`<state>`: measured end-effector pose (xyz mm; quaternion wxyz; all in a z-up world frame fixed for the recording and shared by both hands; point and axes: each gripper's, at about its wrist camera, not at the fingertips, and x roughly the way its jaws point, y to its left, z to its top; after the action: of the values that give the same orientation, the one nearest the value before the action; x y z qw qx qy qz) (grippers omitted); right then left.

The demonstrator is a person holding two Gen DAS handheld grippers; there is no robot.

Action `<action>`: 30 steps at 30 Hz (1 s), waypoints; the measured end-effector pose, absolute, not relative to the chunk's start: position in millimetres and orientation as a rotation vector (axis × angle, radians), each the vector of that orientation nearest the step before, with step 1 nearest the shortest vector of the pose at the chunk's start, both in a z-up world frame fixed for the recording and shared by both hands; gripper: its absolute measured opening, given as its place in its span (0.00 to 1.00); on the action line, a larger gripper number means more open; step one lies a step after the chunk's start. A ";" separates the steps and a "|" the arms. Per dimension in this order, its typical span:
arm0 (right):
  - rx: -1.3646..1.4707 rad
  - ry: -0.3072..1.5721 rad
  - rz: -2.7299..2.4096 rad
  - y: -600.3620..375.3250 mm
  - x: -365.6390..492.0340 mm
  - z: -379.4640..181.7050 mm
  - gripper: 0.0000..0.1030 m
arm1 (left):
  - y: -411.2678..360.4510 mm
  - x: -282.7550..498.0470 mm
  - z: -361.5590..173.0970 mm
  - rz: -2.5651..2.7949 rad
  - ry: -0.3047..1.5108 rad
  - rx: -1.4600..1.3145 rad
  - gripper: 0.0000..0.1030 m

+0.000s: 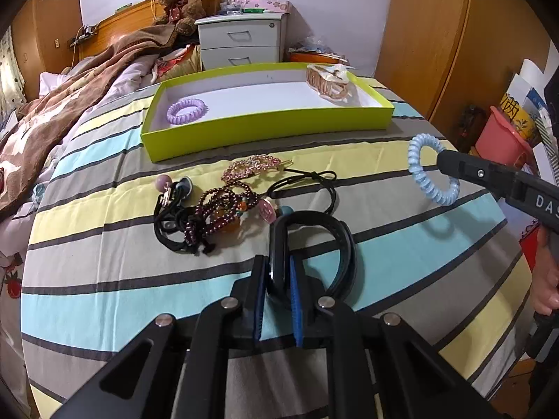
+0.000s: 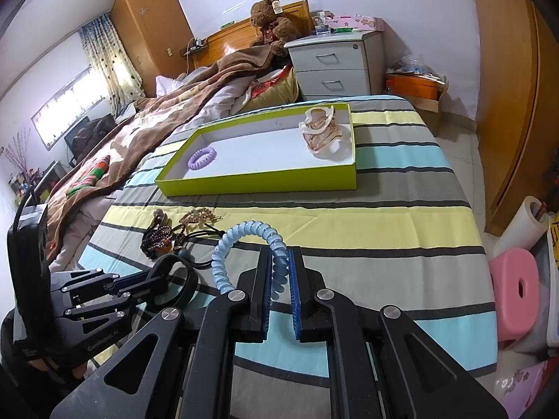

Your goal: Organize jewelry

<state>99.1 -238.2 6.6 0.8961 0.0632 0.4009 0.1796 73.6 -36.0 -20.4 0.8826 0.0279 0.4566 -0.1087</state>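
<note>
A lime-green tray (image 1: 269, 132) (image 2: 258, 179) lies on the striped bed. It holds a purple spiral hair tie (image 1: 186, 110) (image 2: 202, 157) at its left and a beige hair clip (image 1: 326, 80) (image 2: 323, 131) at its right. My left gripper (image 1: 279, 272) (image 2: 159, 284) is shut on a black headband (image 1: 344, 241) (image 2: 181, 279), near the bed. My right gripper (image 2: 279, 269) (image 1: 442, 164) is shut on a light-blue spiral hair tie (image 1: 415, 164) (image 2: 241, 232), held above the bed. A pile of jewelry (image 1: 223, 206) (image 2: 164, 235) lies in front of the tray: dark bead bracelets, black elastic ties, a pink rhinestone clip (image 1: 253, 167).
A brown blanket (image 1: 70, 97) (image 2: 146, 129) covers the bed's left side. A grey nightstand (image 1: 241, 40) (image 2: 335, 66) and a teddy bear (image 1: 178, 3) stand behind the tray. A pink stool (image 2: 517, 289) and a red bucket (image 1: 503, 136) stand on the floor at right.
</note>
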 end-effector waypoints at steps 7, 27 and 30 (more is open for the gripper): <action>0.126 0.823 0.368 -237.4 95.6 10.2 0.09 | -31.7 65.3 -7.9 -0.225 0.911 0.046 0.13; 0.110 0.741 0.361 -231.9 93.8 56.6 0.09 | -11.7 73.6 44.5 -0.223 0.809 0.025 0.13; 0.108 0.723 0.364 -230.1 97.9 66.3 0.09 | -5.3 81.5 54.0 -0.215 0.786 0.016 0.13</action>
<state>97.9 -230.1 66.3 0.9178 0.0523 0.3516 0.1770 81.5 -5.3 54.0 0.9181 0.0078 0.3822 -0.1047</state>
